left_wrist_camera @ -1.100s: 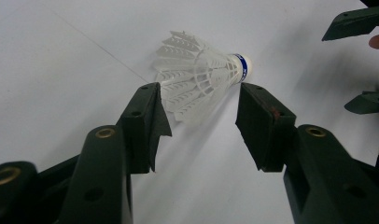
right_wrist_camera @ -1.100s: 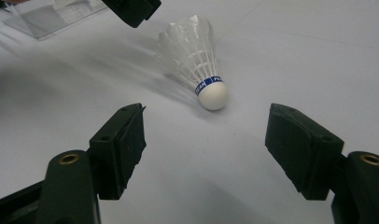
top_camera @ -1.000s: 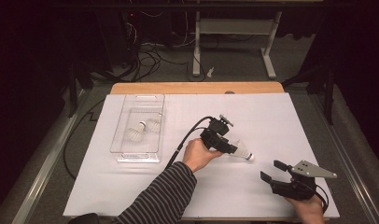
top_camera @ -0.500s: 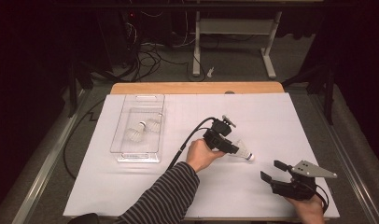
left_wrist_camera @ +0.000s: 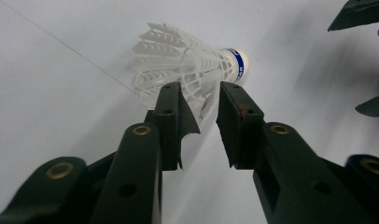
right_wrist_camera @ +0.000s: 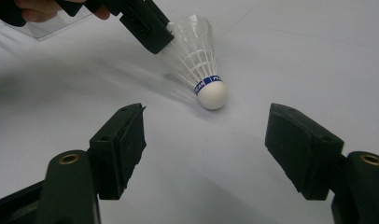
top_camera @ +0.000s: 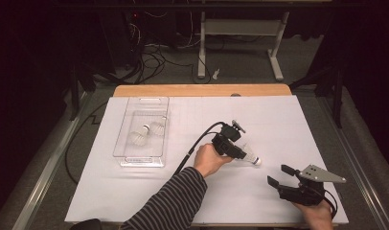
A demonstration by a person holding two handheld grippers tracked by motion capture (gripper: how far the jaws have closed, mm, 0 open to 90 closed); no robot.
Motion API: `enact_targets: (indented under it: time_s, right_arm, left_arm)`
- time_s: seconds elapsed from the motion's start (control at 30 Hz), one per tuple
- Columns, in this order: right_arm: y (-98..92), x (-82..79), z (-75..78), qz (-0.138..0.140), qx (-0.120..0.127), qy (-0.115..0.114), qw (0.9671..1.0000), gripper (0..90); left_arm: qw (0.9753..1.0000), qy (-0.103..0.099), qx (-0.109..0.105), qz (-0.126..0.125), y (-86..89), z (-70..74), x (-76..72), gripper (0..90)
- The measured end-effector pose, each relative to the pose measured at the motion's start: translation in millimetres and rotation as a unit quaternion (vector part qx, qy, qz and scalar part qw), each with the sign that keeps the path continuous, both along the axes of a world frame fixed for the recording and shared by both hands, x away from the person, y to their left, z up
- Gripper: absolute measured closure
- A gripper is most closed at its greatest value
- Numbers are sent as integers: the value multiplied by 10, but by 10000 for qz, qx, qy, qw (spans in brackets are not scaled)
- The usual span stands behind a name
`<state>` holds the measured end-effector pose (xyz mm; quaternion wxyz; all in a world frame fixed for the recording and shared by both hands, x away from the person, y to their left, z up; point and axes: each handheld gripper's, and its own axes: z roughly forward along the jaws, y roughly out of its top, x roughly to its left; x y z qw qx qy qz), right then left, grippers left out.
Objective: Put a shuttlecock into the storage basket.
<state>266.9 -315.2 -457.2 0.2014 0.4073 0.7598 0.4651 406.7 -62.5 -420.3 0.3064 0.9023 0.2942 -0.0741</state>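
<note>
Tray [top_camera: 141, 158] left w/ 2 shuttlecocks [top_camera: 140, 138] in; third shuttlecock [top_camera: 249, 156] right, on table [top_camera: 279, 120].

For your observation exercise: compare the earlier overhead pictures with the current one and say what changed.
The left tongs edged slightly right along the shuttlecock, now closing around its feather skirt. The right tongs stayed open and in place; two shuttlecocks stayed in the clear tray.

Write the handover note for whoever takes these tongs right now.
Left tongs: jaws around the feather skirt of the shuttlecock, which lies on the white table cover; whether they already pinch it is unclear.
Right tongs: open, holding nothing, aimed at its cork end.
Clear tray: holds two other shuttlecocks.
Left, probably: lift this one and put it in the tray.
</note>
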Motion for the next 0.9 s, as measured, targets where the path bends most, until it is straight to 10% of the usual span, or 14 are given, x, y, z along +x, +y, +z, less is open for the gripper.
enact_targets:
  time_s: [0.37, 0.9]
  right_arm:
    - [3, 0, -2, -4, -4, 21, 10000, 293]
    - [2, 2, -4, 0, -23, 30, 10000, 293]
  left_arm:
    - [9999, -25, 27, -145, -4, -1, -17, 890]
    - [9996, -131, -10, -234, 45, 87, -51, 898]
